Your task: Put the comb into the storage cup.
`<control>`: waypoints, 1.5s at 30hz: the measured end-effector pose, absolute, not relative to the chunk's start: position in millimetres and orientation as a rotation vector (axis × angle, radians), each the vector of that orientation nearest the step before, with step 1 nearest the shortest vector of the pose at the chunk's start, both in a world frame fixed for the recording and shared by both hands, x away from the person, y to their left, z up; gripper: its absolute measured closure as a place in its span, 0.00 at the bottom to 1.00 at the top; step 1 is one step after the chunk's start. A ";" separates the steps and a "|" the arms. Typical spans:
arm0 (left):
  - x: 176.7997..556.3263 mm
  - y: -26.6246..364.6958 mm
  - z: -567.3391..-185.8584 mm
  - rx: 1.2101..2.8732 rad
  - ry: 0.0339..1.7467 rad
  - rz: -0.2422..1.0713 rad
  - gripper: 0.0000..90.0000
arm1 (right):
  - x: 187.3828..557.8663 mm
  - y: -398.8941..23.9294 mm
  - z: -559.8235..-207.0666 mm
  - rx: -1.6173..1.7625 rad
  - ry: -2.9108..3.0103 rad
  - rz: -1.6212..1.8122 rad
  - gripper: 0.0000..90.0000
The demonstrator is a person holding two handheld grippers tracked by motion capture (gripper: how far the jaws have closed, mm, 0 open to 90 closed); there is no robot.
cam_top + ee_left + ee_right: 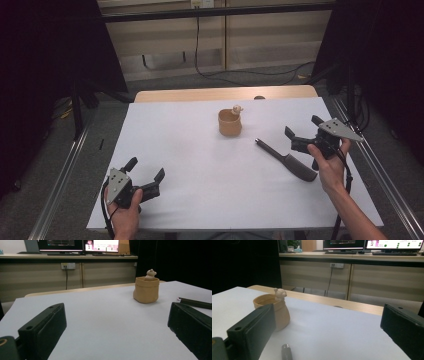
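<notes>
Two hand-held grippers were in play, both with jaws spread apart and nothing between them. We had the left hand-held gripper [146, 178] near the front left corner of the table [200, 190], well apart from everything else. Our right hand-held gripper [303, 126] sat over the right side, just beside the dark comb [290, 160], not touching it. Comb lay flat on the white table, handle end pointing toward the cup [230, 123]. Cup stood upright near the middle, toward the far edge, with a small bear figure [237, 109] on its rim. In the right gripper view we saw the cup [277, 312] partly behind one jaw, the comb's metal-tipped handle [286, 351] below between them.
</notes>
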State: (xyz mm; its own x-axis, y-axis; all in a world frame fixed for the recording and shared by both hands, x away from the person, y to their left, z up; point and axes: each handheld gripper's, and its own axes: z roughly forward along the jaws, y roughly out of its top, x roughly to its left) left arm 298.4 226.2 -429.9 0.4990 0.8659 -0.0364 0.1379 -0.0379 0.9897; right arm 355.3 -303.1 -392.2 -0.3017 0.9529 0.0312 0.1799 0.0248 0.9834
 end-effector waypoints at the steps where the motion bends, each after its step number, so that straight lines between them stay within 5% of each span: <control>1: 298.6 226.0 -430.0 1.519 0.909 0.735 0.02 | 359.3 -303.6 -390.3 1.195 1.586 1.347 0.00; 21: 298.2 229.4 -429.9 1.522 0.904 0.732 0.02 | 392.0 -299.5 -399.9 1.347 1.900 1.312 0.07; 45: 294.7 233.5 -431.6 1.535 0.915 0.720 0.02 | 410.8 -286.1 -400.3 1.233 2.395 1.119 0.04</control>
State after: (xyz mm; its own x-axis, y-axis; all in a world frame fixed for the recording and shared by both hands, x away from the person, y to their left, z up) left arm 294.7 233.5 -431.6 0.5076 0.8605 -0.0433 0.1594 -0.0444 0.9862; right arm 410.8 -286.1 -400.3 -0.6221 0.7708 0.1374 0.5999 0.3566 0.7162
